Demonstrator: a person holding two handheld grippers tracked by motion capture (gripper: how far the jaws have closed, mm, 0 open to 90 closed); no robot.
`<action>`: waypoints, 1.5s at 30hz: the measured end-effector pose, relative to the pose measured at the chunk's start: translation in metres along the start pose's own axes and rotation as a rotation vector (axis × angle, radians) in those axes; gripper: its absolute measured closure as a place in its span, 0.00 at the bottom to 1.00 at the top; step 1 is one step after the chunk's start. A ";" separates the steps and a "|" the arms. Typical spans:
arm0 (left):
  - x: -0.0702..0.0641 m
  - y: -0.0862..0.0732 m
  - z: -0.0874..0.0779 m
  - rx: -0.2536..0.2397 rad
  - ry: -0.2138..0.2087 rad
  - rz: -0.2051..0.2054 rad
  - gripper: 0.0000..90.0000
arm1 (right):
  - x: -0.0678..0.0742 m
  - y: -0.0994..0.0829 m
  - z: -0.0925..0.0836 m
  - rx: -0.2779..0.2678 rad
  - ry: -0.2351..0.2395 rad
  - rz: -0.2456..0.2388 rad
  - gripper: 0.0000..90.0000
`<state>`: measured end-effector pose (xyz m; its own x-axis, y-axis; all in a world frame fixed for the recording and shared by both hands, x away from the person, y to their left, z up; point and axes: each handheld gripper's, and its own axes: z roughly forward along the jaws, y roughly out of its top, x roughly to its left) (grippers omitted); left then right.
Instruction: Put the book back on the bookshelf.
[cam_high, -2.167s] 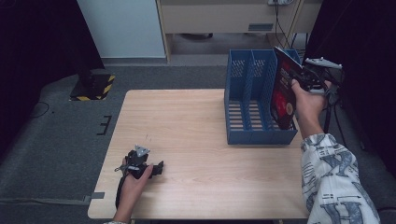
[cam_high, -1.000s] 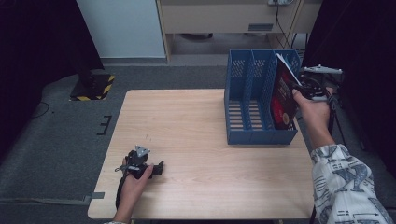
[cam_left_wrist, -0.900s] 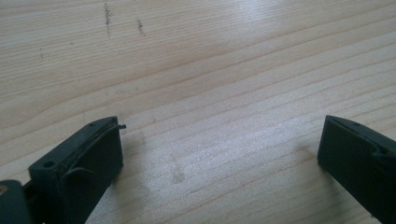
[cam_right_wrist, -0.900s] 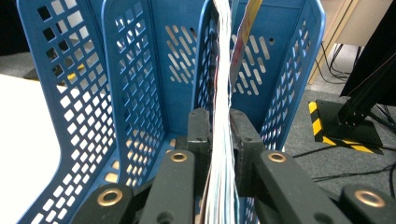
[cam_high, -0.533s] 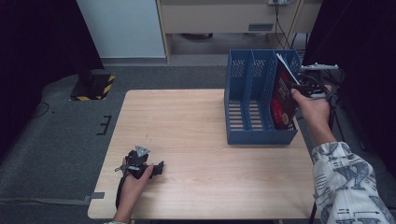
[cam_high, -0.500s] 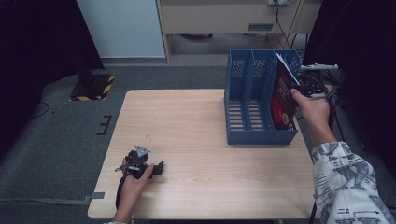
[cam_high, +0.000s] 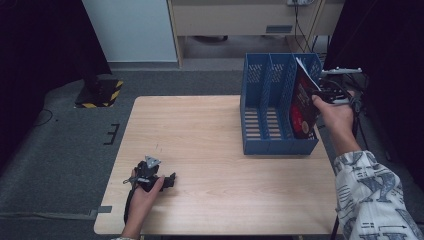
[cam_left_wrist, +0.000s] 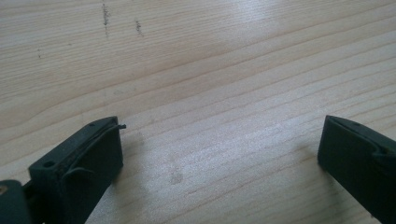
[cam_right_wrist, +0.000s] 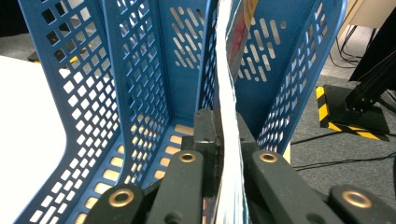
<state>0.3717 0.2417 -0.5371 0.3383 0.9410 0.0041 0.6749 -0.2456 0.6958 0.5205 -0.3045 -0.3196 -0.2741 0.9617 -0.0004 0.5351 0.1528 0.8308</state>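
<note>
Magazine (cam_high: 303, 102) stands upright in the right compartment of the blue file rack (cam_high: 265, 125), pinched by the right gripper (cam_high: 325, 92) to guide it. Left gripper (cam_left_wrist: 219, 154) rests spread on the tabletop (cam_left_wrist: 210, 70). Right gripper view: pages (cam_right_wrist: 229, 116) squeezed between jaws.

One magazine (cam_high: 303, 102), one rack (cam_high: 272, 115), two tools, seemingly

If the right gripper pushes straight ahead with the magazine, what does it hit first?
Probably the blue file rack: the right gripper, shut on the magazine, points into its rightmost slot, toward the perforated back wall. Depth is unclear.
</note>
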 end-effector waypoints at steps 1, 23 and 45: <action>0.000 0.000 0.000 0.000 0.000 0.000 0.00 | 0.000 0.000 0.000 -0.002 -0.003 0.000 0.96; 0.000 0.000 0.000 0.000 0.000 0.001 0.00 | -0.009 0.009 0.005 -0.044 -0.095 0.026 0.97; -0.001 0.000 0.000 -0.004 -0.002 -0.004 0.00 | -0.011 0.017 0.022 -0.001 -0.171 0.030 0.97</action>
<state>0.3717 0.2412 -0.5373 0.3369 0.9416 0.0003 0.6732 -0.2411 0.6990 0.5508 -0.3077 -0.3176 -0.1180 0.9905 -0.0704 0.5398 0.1235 0.8326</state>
